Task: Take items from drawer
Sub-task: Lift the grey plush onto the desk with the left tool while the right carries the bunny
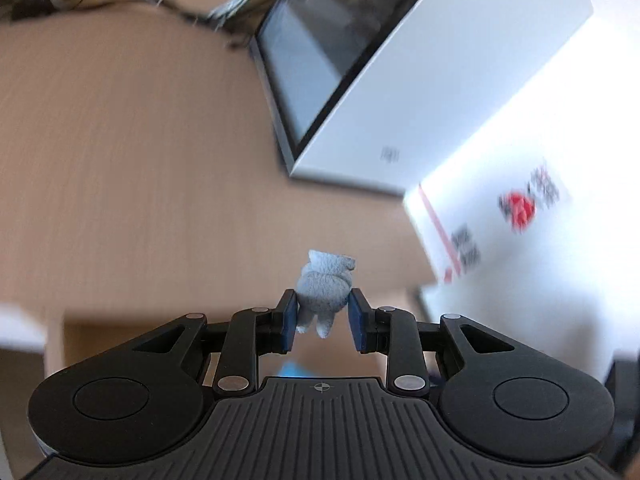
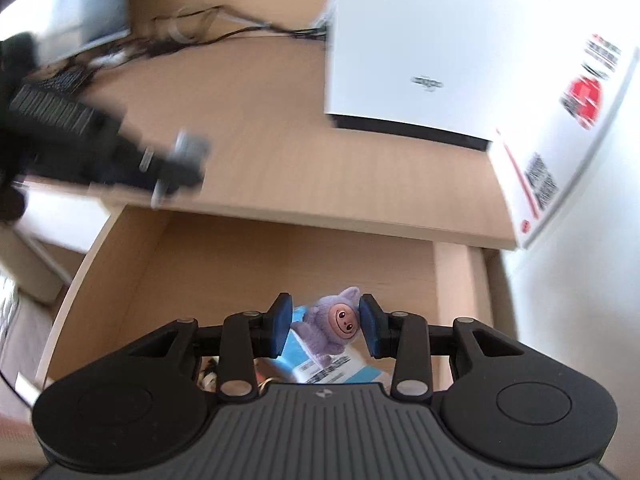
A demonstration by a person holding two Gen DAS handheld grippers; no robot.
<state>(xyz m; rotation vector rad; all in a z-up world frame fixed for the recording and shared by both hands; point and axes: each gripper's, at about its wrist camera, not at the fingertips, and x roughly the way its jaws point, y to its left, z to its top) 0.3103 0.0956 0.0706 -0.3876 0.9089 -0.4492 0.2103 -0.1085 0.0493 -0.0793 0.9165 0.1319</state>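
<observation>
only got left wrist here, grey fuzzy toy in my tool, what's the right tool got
Observer: The right tool is shut on a purple plush toy with a pink face.
Operator: anything else in the drawer
Observer: Yes, a blue and white box lies in the open drawer, right below that toy.
Operator: where's my left tool from that side
Observer: The left tool shows blurred at the left of the right wrist view, over the front edge of the desk.
</observation>
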